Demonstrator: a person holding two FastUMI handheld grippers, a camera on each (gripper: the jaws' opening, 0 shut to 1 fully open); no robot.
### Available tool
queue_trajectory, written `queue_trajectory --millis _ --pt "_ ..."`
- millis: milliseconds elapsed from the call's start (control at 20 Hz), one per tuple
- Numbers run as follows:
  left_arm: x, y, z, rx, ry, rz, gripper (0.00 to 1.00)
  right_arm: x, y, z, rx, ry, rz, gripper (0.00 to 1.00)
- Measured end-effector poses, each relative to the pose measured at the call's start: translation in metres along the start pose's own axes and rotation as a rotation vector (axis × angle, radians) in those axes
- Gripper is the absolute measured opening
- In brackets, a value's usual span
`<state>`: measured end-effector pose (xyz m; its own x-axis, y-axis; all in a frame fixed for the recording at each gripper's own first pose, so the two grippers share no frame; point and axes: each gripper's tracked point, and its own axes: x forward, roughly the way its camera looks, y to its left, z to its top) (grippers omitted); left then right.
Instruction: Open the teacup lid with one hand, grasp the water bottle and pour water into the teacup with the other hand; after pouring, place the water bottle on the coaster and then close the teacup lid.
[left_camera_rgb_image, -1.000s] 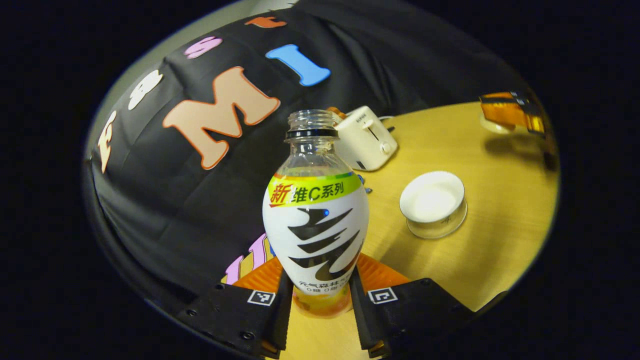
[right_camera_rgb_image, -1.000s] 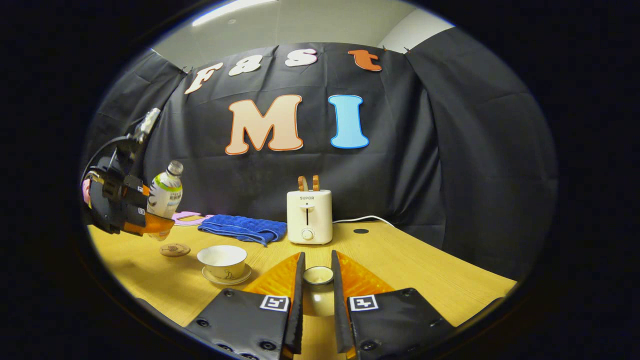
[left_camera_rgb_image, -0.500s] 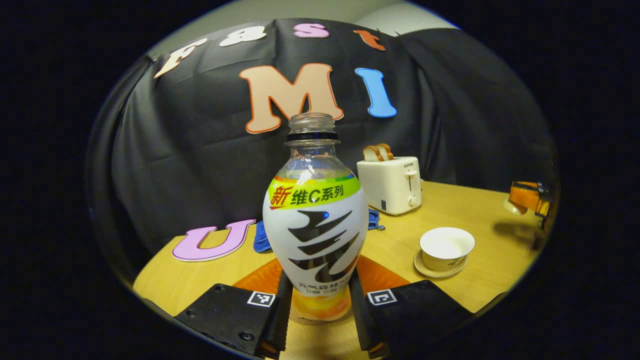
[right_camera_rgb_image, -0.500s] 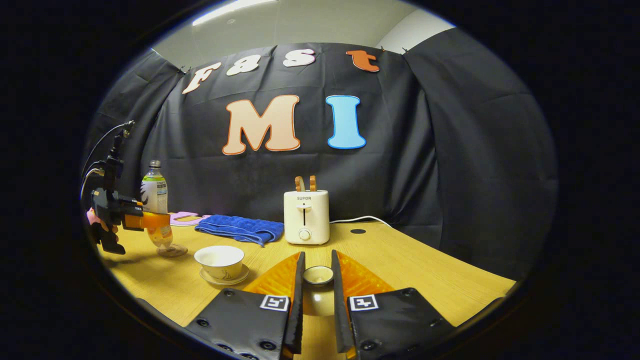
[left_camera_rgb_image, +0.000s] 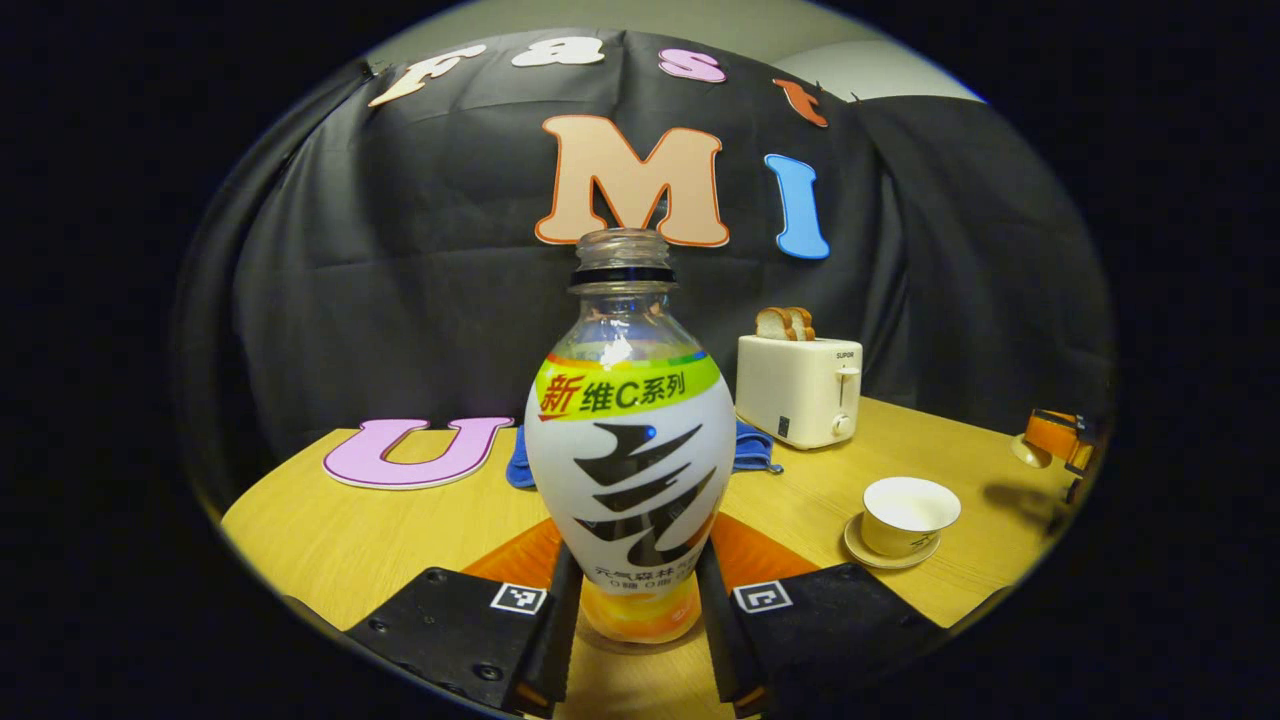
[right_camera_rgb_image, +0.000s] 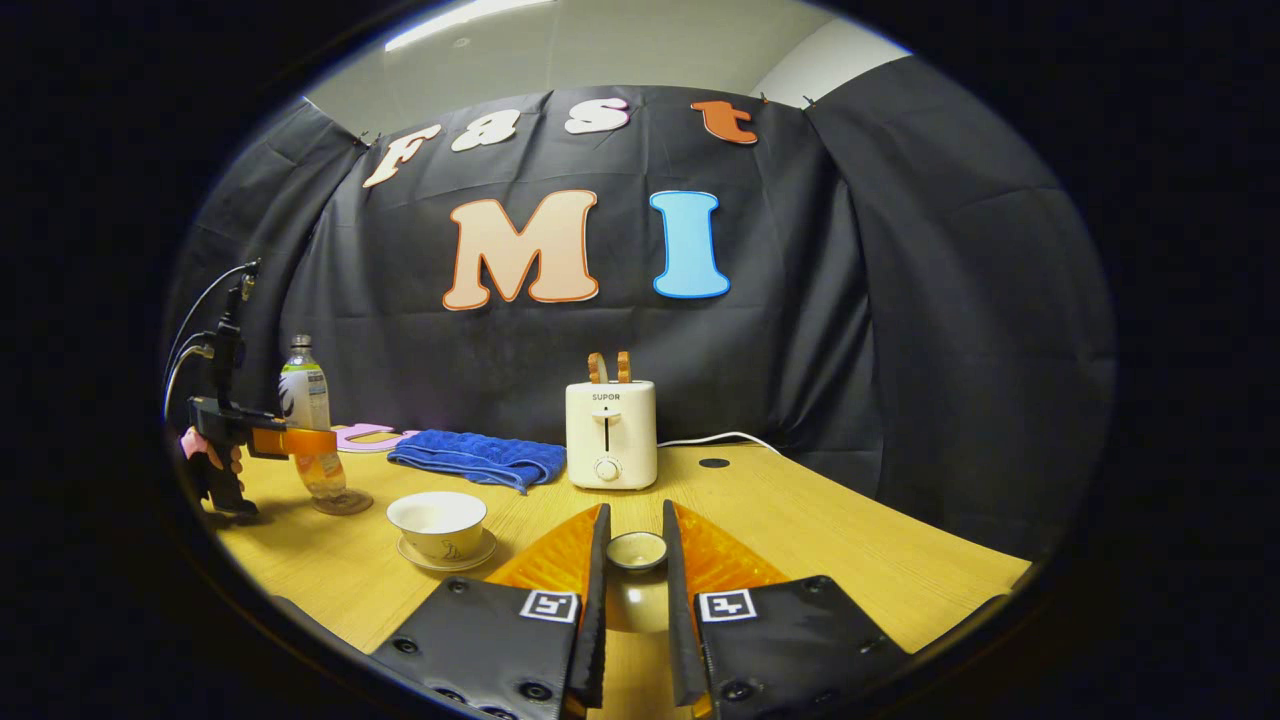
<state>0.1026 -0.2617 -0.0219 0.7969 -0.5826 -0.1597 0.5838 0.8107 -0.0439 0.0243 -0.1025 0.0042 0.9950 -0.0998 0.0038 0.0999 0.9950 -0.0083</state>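
The left claw (left_camera_rgb_image: 630, 640) is gripping the bottle (left_camera_rgb_image: 628, 470) down low, both fingers pressing on its sides just above the orange base. The bottle is standing upright w/ no cap on, and in the right gripper view it's sitting on the coaster (right_camera_rgb_image: 342, 502) near the left end of the desk (right_camera_rgb_image: 820, 540) (a hand is holding that claw's handle there). The cup (right_camera_rgb_image: 437, 520) is sitting open on its saucer (right_camera_rgb_image: 447, 553), just to the right of the coaster and a bit closer to the camera.

The right claw (right_camera_rgb_image: 636, 600) is closed on the lid (right_camera_rgb_image: 636, 551), fingers clamping it from both sides, w/ its underside facing up. It's hanging over the desk, apart from the cup.

Further back there's a toaster (right_camera_rgb_image: 611, 434) w/ two slices of bread (right_camera_rgb_image: 611, 367) sticking out, and a blue towel (right_camera_rgb_image: 478, 458) lying left of it by the black cloth wall.
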Motion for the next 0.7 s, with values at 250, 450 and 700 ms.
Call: queue_trajectory --millis 250,450,700 --pt "0.0046 0.0011 -0.0058 0.004 0.026 0.008 0.57 0.0015 0.0006 -0.0005 0.000 0.000 0.002 0.29" --pt "0.0039 0.0005 -0.0072 0.001 0.022 0.010 0.60 0.0008 0.0010 -0.0005 0.000 -0.001 0.001 0.29" --pt "0.0010 0.0058 -0.0091 -0.004 0.032 0.016 0.70 0.0008 0.0008 -0.0004 0.000 -0.002 0.002 0.30"
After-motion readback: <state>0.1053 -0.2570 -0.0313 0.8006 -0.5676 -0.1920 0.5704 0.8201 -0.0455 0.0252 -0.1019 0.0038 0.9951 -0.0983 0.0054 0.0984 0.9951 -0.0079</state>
